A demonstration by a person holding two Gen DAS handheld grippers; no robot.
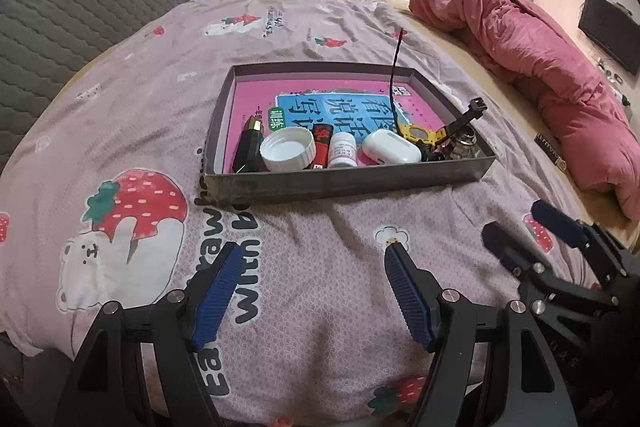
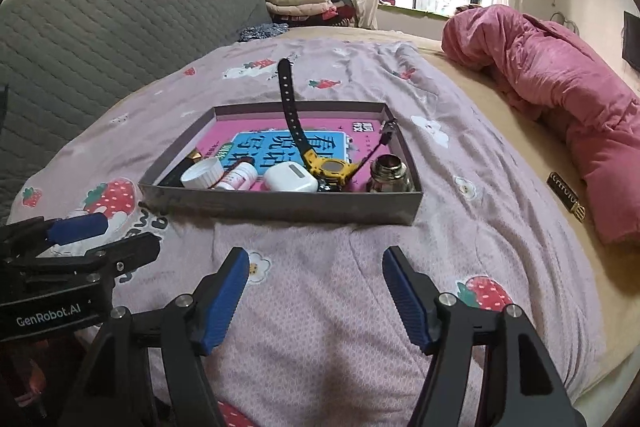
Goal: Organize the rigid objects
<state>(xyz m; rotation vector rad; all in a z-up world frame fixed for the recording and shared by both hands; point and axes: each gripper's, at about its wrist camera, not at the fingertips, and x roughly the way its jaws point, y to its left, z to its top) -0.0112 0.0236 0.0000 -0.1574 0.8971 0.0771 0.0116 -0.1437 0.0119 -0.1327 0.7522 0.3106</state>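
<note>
I held both hand-held grippers, left (image 1: 314, 255) and right (image 2: 316, 259), spread empty, the shallow grey cardboard tray (image 2: 280, 205) of small items just ahead.

the bedsheet (image 1: 320, 227) is pale pink with red strawberries and white bears. the grey tray (image 1: 352, 183) holds a pink and blue book (image 1: 340, 107), a white cap (image 1: 287, 149), a white earbud case (image 1: 392, 147), a yellow and black watch (image 2: 330, 169). the duvet (image 1: 540, 43) is rose pink. both claws, left (image 1: 314, 297) and right (image 2: 314, 301), have blue ribbed pads on black frames.
</note>
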